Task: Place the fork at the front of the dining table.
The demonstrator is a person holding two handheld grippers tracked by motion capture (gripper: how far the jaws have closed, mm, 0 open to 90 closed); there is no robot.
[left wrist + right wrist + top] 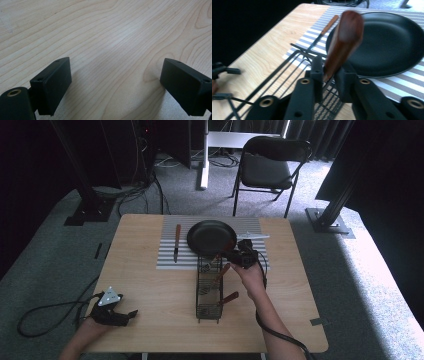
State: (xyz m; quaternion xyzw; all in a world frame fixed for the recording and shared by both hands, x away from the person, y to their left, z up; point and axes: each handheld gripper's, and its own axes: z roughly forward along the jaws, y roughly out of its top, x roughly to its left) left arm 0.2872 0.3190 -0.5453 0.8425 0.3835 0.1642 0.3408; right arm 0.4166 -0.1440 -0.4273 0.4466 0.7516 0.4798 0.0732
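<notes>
A black wire rack (207, 287) stands in the middle of the table, and two wooden-handled utensils lean out of it. At the rack's far end my right gripper (232, 259) is shut on the upper brown handle (223, 271). In the right gripper view that handle (344, 42) rises tilted from between the closed jaws of the right gripper (329, 73), above the rack wires (294, 70). The second handle (229, 298) sticks out lower down. My left gripper (130, 314) rests at the table's near left corner. In its own view the left gripper (115, 80) stands open over bare wood.
A black frying pan (211, 237) sits on a striped mat (167, 257) behind the rack. A wooden-handled knife (176, 241) lies on the mat left of the pan, and a pale utensil (253, 236) lies to its right. A folding chair (267, 167) stands beyond the table.
</notes>
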